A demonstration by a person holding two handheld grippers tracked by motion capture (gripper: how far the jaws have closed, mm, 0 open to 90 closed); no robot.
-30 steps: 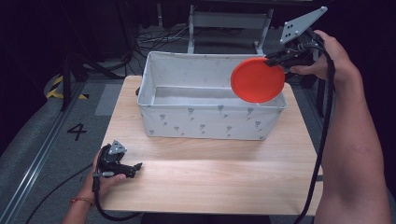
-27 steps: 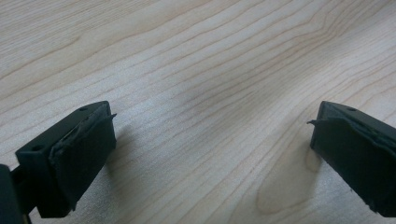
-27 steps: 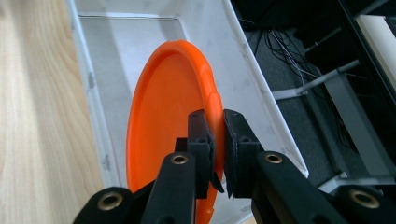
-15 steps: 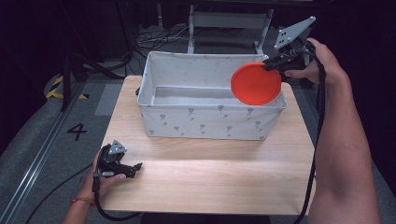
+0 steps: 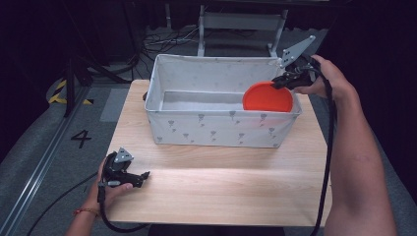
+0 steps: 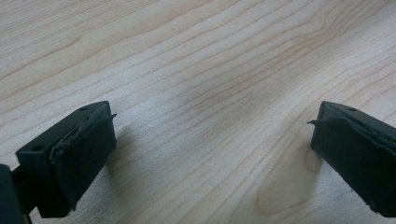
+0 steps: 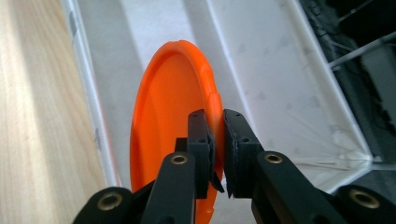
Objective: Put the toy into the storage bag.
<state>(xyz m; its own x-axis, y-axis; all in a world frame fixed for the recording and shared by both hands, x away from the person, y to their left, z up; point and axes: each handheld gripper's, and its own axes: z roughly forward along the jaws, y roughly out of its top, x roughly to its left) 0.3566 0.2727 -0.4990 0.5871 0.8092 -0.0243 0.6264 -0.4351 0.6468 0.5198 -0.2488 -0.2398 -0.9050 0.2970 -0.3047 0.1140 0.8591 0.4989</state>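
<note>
At the table's near left corner the left gripper (image 5: 142,175) rests idle with jaws wide apart, out of the way, while the right gripper (image 5: 276,83) pinches the orange plate (image 5: 268,97) by its rim, edge-up, inside the bin (image 5: 216,129).

This is looking like a lab or recording studio rather than a home. Black curtains are closing off the space on all sides, a single wooden desk (image 5: 221,182) is sitting under bright light, and cables (image 5: 162,42) are trailing over the grey floor behind it. Yellow-and-black hazard tape (image 5: 61,91) and a painted number 4 (image 5: 81,138) are marking the floor beside a metal rail (image 5: 34,172).
</note>
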